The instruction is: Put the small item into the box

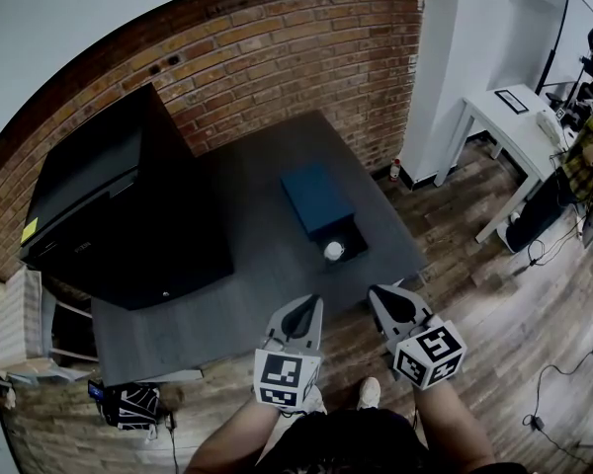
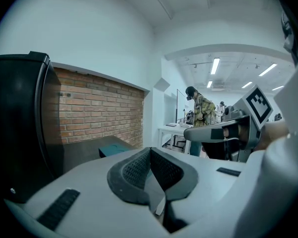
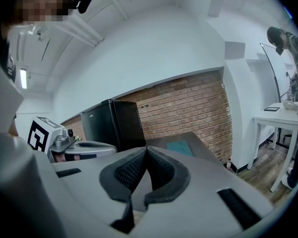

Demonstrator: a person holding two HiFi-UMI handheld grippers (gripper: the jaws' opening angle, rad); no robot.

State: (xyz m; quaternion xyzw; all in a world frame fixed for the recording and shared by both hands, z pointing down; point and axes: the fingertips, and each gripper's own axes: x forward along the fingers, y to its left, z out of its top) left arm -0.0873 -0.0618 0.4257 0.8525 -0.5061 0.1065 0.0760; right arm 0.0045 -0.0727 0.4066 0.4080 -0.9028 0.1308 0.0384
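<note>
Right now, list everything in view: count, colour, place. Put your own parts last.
flat dark grey table: one, dark grey, centre, against the wall
teal rectangular box: one, teal with a black near end, on the table's right half
small white round item: one, white, at the box's black near end
tall black cabinet: one, black, left, against the wall
brick wall: one, red-brown, behind the table
white desk: one, white, far right
person in a plaid shirt: one, right edge, beside the desk
wooden plank floor: one, brown, right and bottom
left gripper: one, pale grey, bottom centre, shut, empty
right gripper: one, pale grey, bottom centre, shut, empty
</note>
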